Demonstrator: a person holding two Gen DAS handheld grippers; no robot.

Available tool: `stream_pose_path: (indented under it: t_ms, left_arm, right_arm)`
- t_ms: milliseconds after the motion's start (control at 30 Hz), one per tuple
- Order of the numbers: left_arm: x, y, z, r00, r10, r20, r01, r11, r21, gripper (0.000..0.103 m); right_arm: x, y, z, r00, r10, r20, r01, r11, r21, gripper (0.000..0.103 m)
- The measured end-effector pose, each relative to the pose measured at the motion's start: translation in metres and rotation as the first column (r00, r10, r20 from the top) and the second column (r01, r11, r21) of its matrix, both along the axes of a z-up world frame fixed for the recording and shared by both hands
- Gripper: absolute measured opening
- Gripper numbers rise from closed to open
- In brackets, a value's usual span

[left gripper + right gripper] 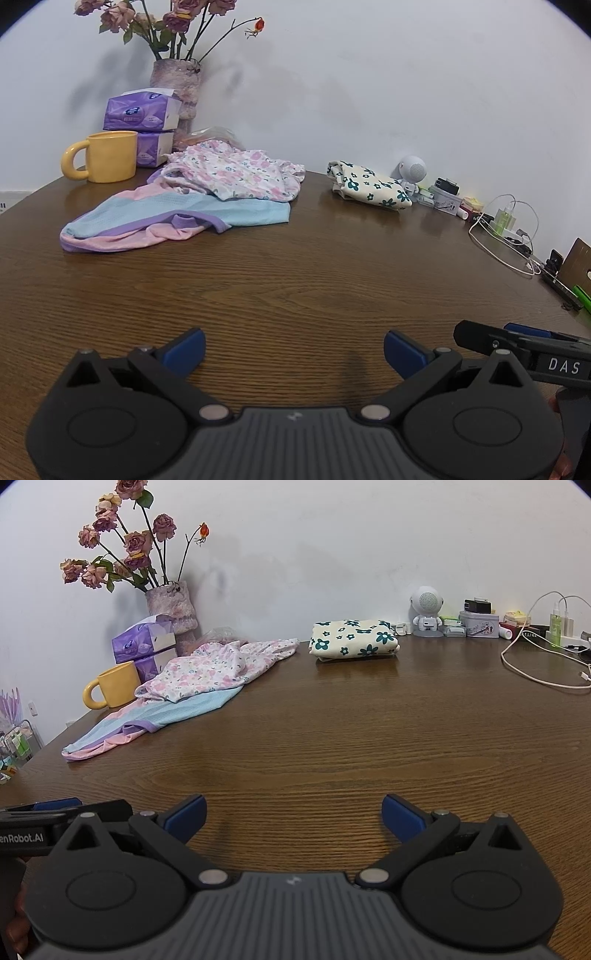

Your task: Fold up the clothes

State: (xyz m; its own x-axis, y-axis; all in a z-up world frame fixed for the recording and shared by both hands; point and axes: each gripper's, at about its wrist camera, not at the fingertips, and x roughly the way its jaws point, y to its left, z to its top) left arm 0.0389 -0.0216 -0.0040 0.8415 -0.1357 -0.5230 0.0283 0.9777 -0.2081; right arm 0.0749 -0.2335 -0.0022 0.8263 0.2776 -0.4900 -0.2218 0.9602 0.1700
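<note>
A crumpled pink-flowered white garment (236, 173) (207, 672) lies on top of a blue, pink and purple mesh garment (170, 218) (147, 720) at the far left of the wooden table (295, 280) (332, 738). A folded cream cloth with dark green flowers (369, 184) (354, 638) sits near the wall. My left gripper (294, 350) is open and empty, low over bare table, well short of the clothes. My right gripper (293, 818) is open and empty beside it; its side shows at the right edge of the left wrist view (524, 343).
A yellow mug (107, 157) (114, 688), purple tissue packs (142, 112) (146, 642) and a vase of dried roses (177, 88) (170, 605) stand behind the clothes. A white robot figure (426, 613), small boxes and a charging cable (535, 664) (498, 243) line the right wall.
</note>
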Motion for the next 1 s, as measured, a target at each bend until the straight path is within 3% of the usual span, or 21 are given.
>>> stream_pose_path:
  t_ms: [1000]
  left_arm:
    - [0.0009,-0.0006,0.0001,1.0,-0.01,-0.005,0.011,1.0,0.013,0.103]
  right_arm:
    - [0.0019,-0.0022,0.0007,1.0,0.0,-0.002,0.0,1.0,0.007,0.103]
